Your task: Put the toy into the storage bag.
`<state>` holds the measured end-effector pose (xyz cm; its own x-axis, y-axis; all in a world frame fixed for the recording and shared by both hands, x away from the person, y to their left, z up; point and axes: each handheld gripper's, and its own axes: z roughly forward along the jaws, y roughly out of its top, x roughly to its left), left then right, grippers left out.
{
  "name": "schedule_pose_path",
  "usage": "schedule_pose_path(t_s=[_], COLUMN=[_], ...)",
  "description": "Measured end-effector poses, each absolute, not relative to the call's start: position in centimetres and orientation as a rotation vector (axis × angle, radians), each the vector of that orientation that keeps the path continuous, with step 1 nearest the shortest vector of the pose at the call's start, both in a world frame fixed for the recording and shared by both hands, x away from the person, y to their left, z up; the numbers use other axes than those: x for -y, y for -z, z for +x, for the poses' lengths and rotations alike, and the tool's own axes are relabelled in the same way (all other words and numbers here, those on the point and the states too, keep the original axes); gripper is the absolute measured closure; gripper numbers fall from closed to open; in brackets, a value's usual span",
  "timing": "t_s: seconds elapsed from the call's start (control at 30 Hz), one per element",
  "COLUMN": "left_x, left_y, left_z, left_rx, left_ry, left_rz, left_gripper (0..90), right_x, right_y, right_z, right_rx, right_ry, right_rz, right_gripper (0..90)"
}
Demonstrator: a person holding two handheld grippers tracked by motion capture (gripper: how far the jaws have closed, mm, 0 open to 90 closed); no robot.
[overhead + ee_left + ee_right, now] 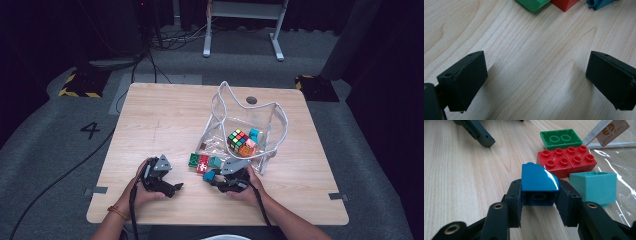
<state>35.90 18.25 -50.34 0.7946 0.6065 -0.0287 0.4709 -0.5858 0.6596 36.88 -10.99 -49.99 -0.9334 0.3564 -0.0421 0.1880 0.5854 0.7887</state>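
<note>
My right claw [539, 202] grips a blue sloped block [539, 183] between its two black pads, low over the bench [165, 125], near its front edge. My left claw [536, 80] stands wide with nothing between its jaws, resting over bare wood to the left of the blocks. Just beyond the blue block lie three loose blocks, close together: one red studded block [566, 161], one green block [560, 138] turned hollow side up, and one teal block [594, 186]. Behind them stands one clear plastic bag [250, 125] with its mouth open. Inside it I count one multicoloured puzzle cube [237, 140], one orange block [246, 150] and one light blue block [254, 134]. I judge the packing roughly half done: three pieces are in the bag, one is in my grip, and three wait on the bench.
</note>
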Motion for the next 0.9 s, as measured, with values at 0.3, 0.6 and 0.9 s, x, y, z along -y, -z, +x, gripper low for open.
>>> schedule_pose_path(t_s=[0.3,0.6,0.9], left_x=[-18.3,-18.3,-18.3], left_y=[50.3,50.3,50.3], left_z=[35.8,35.8,35.8], left_rx=[-0.785,-0.787,-0.786], left_ry=[-0.265,-0.273,-0.269], left_rz=[2.309,2.310,2.310], left_gripper=[4.1,4.1,4.1], right_x=[13.5,16.8,20.8], right_y=[49.2,48.0,47.5], right_z=[36.0,34.7,33.9], right_rx=[-2.636,-2.630,-2.602], right_ry=[-1.285,-1.255,-1.238], right_rz=[0.471,0.445,0.490], right_gripper=[59.3,59.3,59.3])
